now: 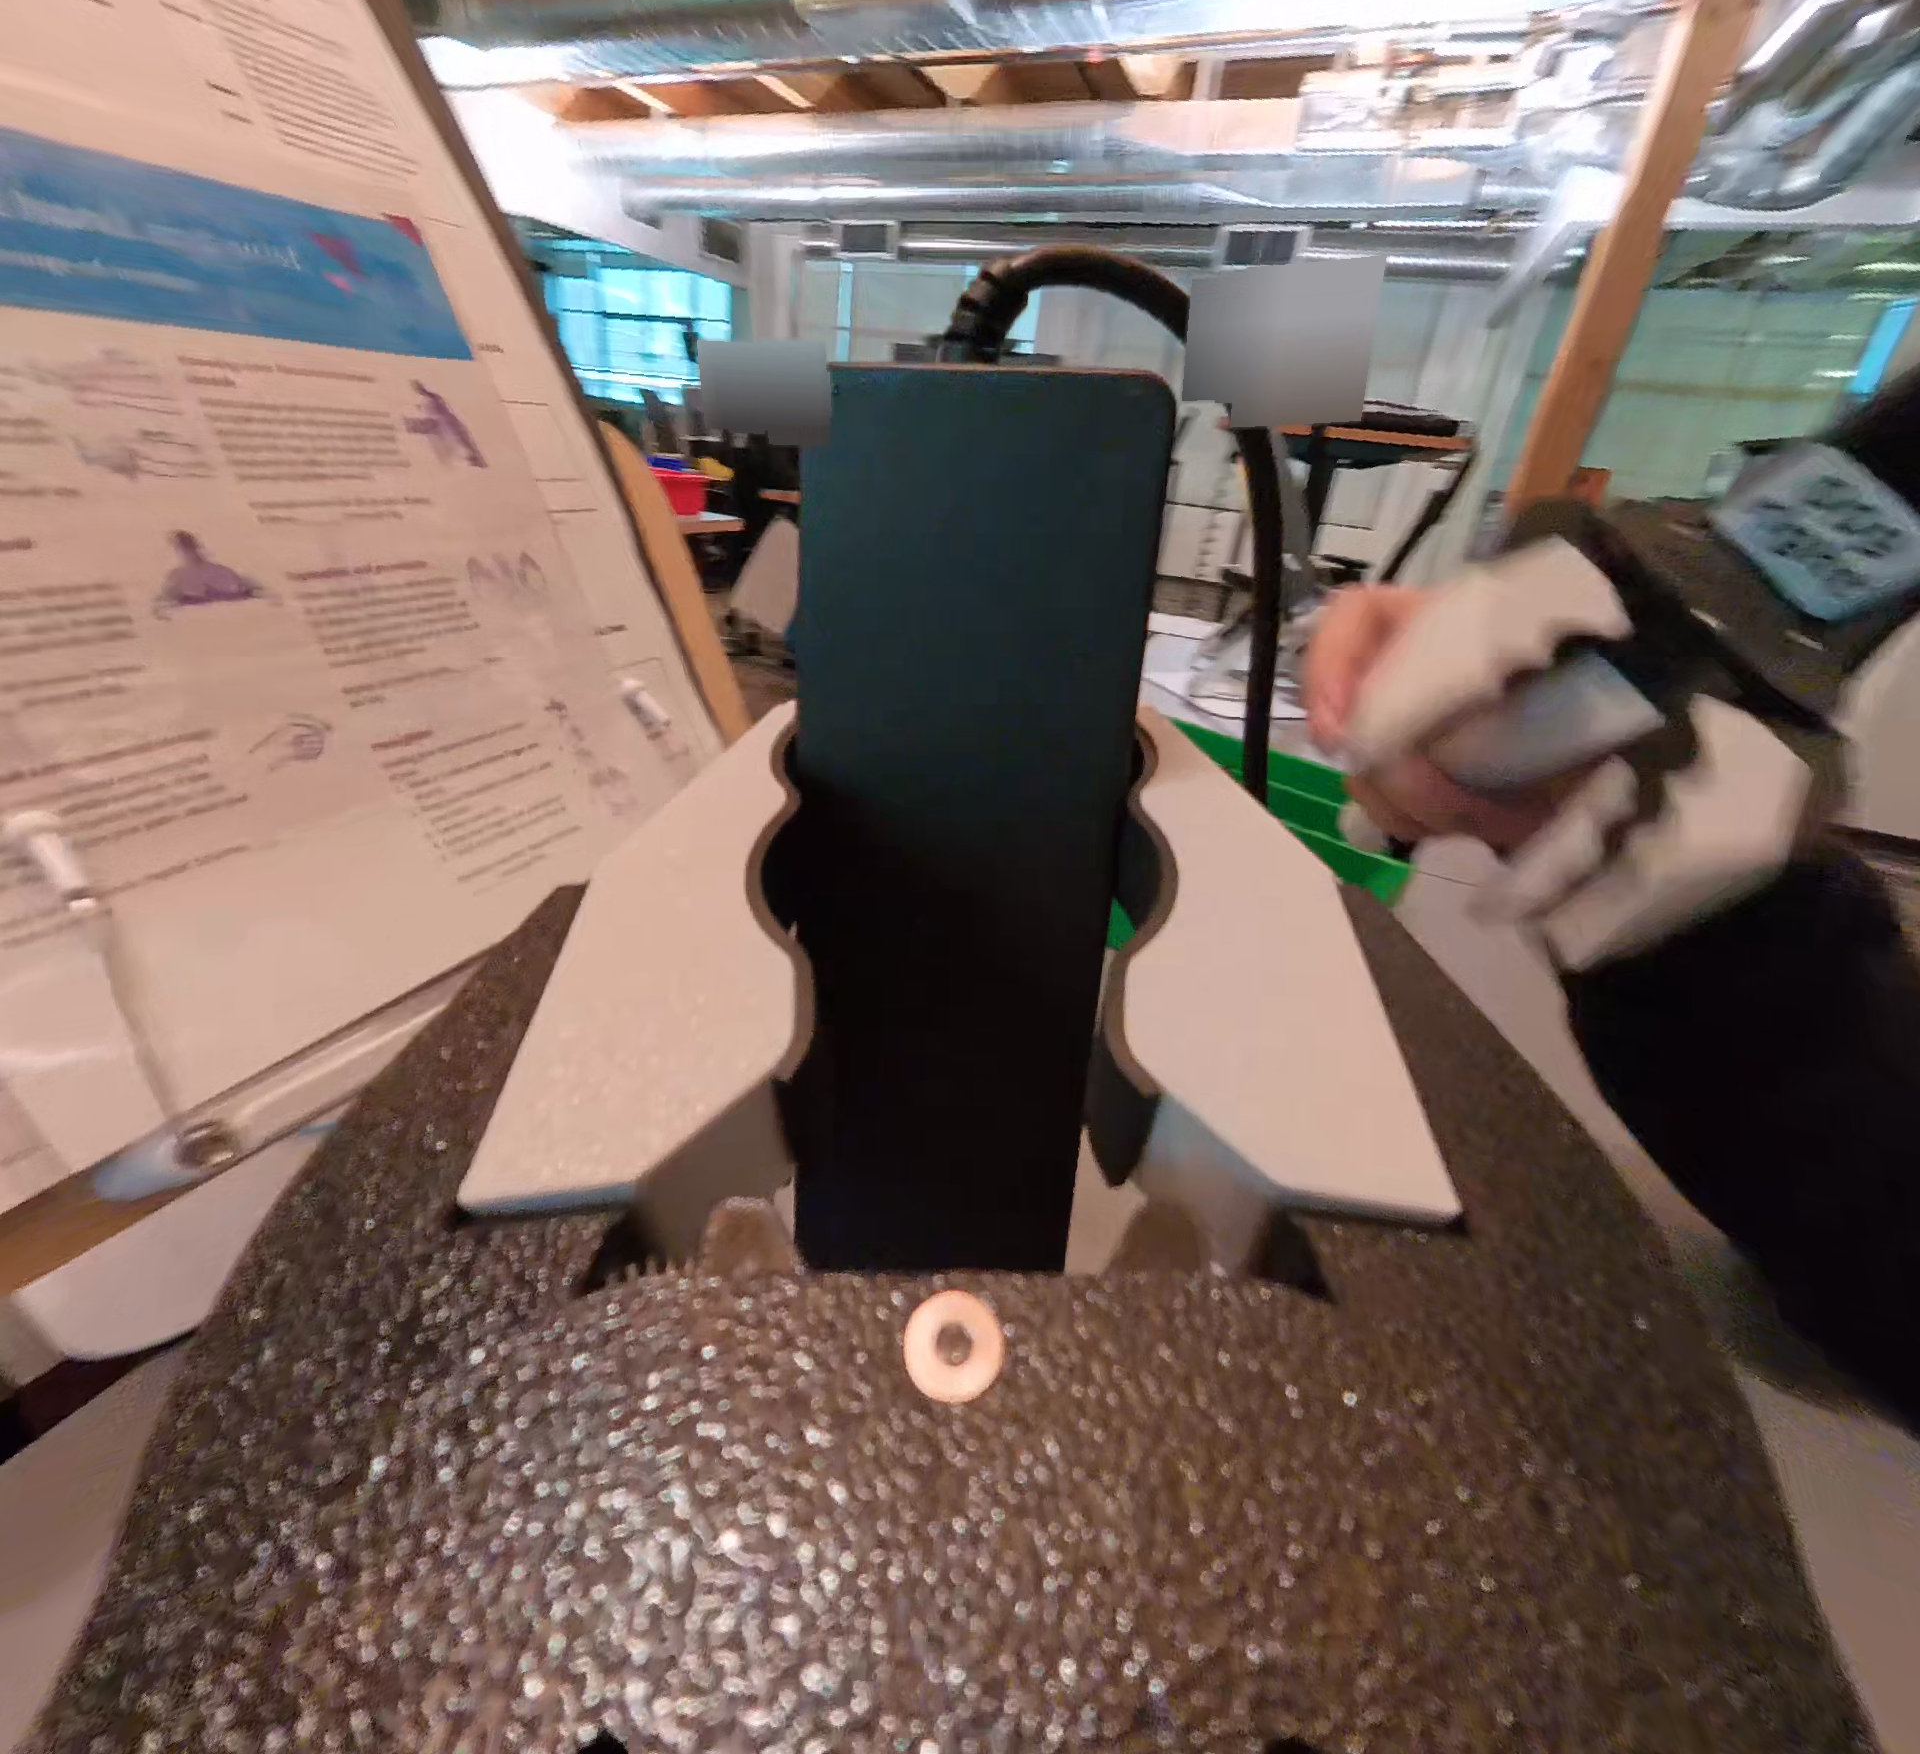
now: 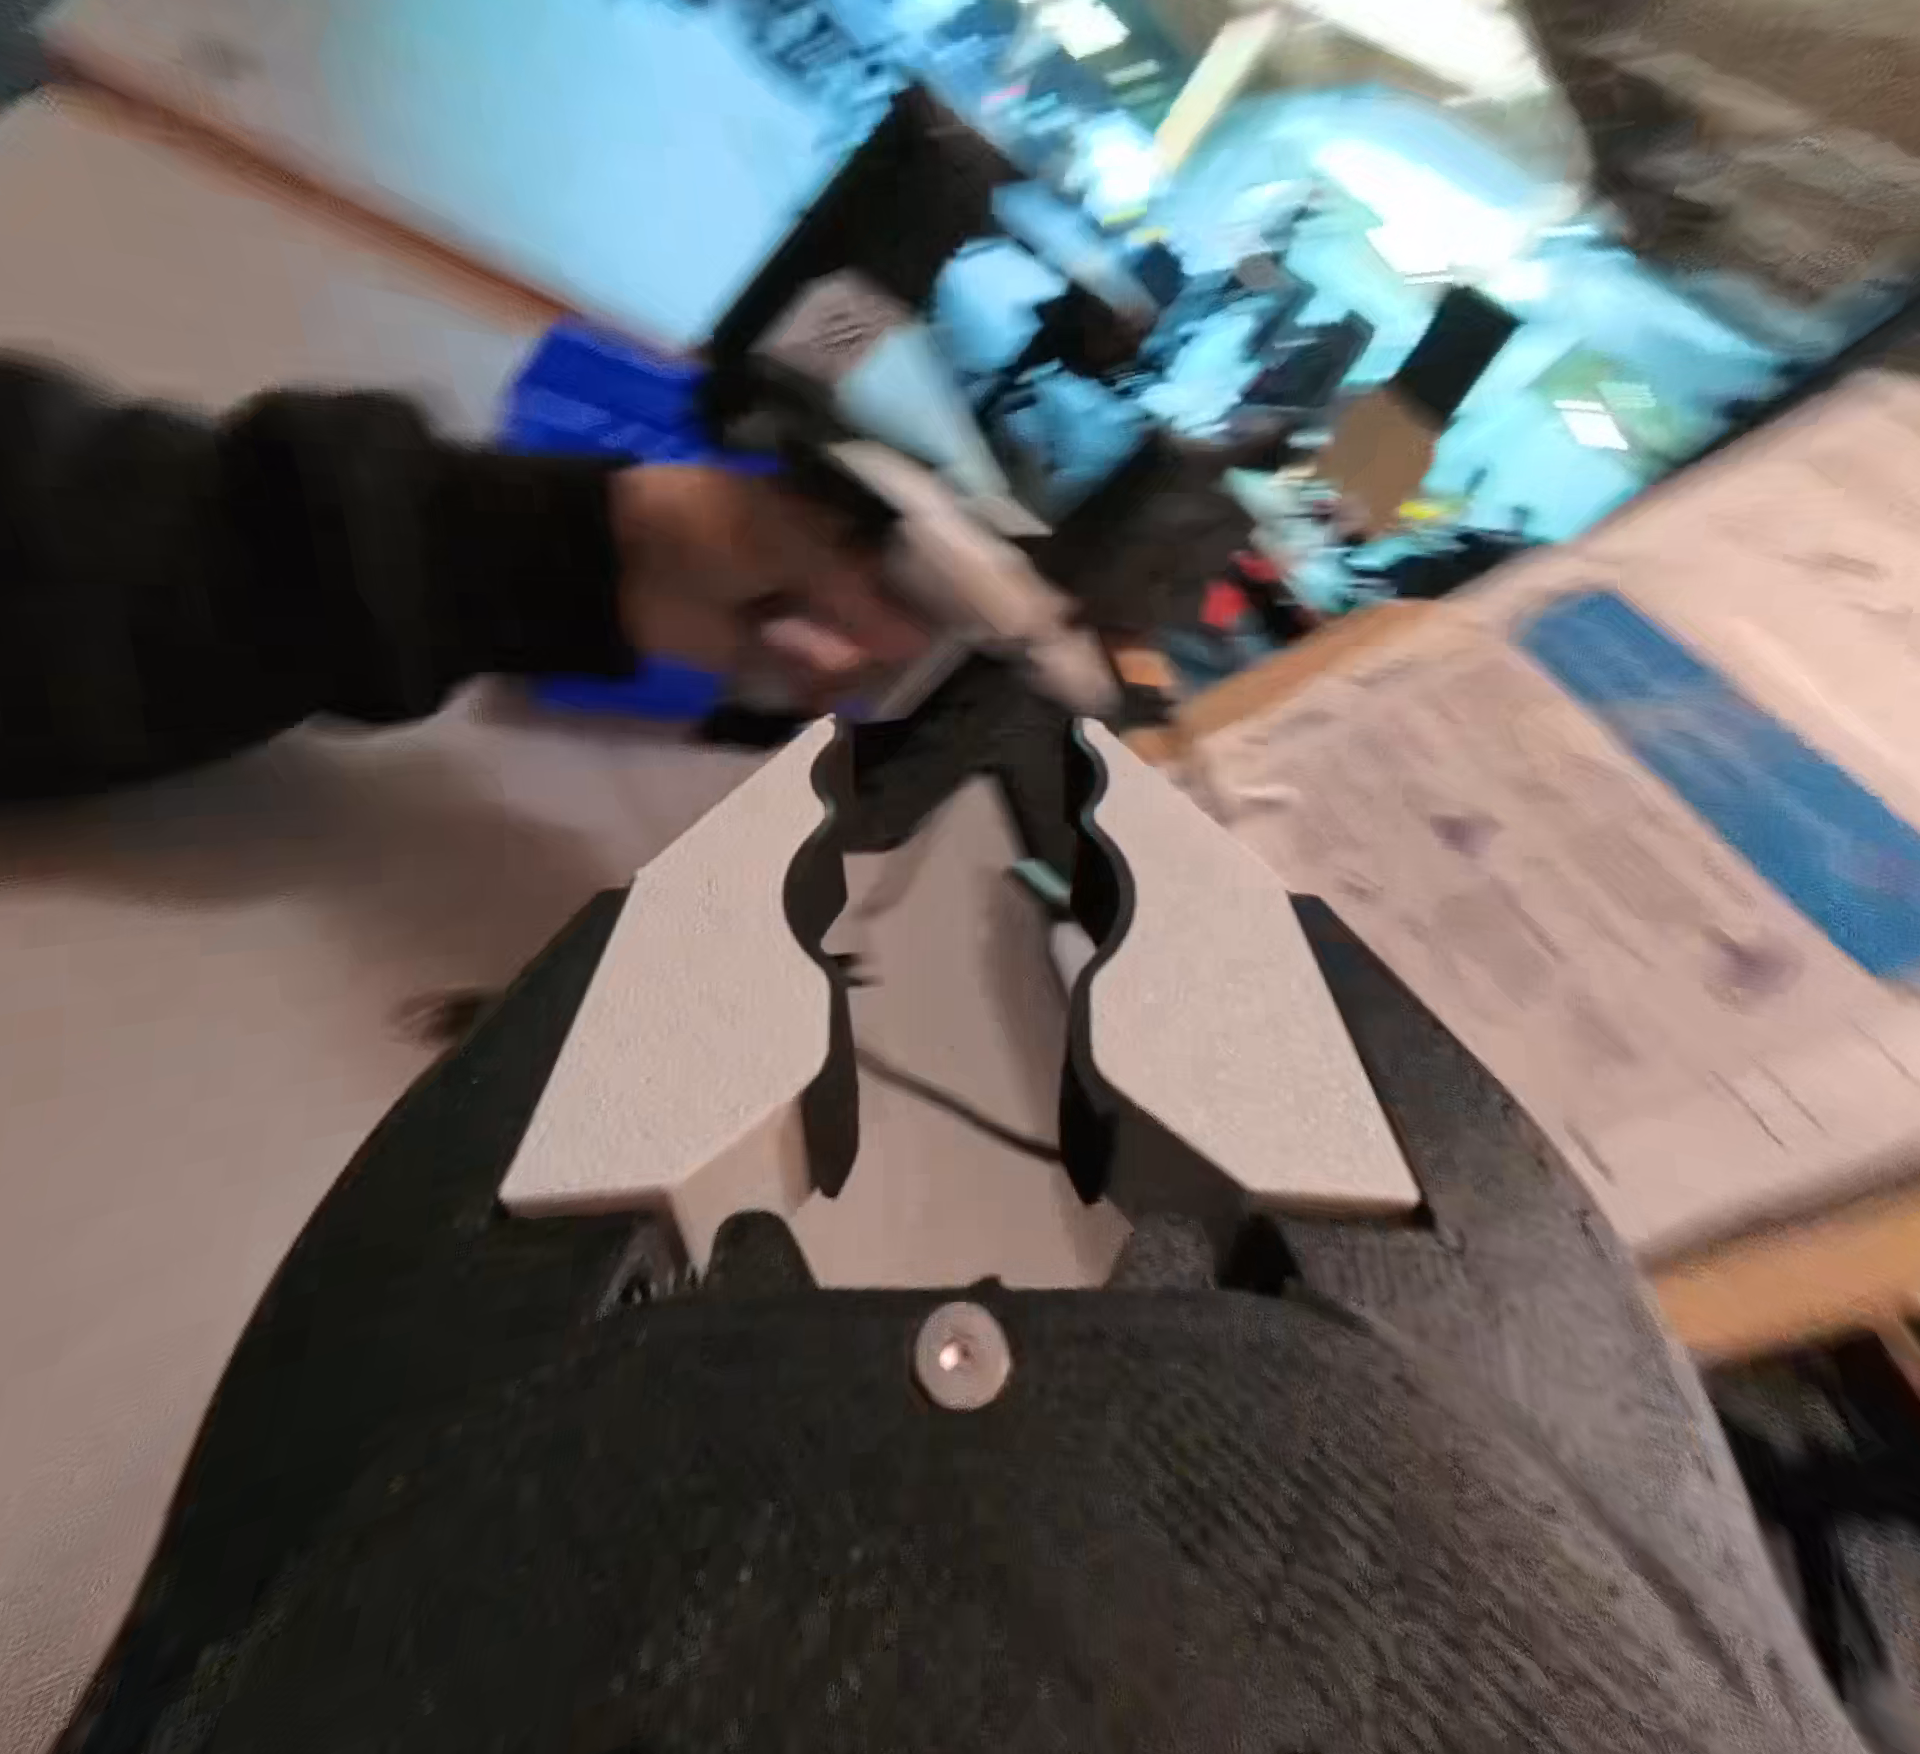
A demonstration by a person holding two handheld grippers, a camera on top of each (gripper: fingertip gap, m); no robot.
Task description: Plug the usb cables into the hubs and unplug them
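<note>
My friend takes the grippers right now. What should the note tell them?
Left gripper: shut on the dark hub, held upright, its black cable looping off the top.
Right gripper: open, nothing held. That view is blurred.
A thin cable with a small plug lies on the table between the right fingers.
Done: hub picked up. No plug seen in it.
Left: probably grab that plug, push it in, then pull it out.

Both grippers share one build — the left gripper (image 1: pixel 961 748) and right gripper (image 2: pixel 956 769) have pale grey fingers (image 1: pixel 665 956) with wavy black inner edges, a speckled black body and a round washer at lower centre. A black sleeve (image 2: pixel 260 582) enters at left.
</note>
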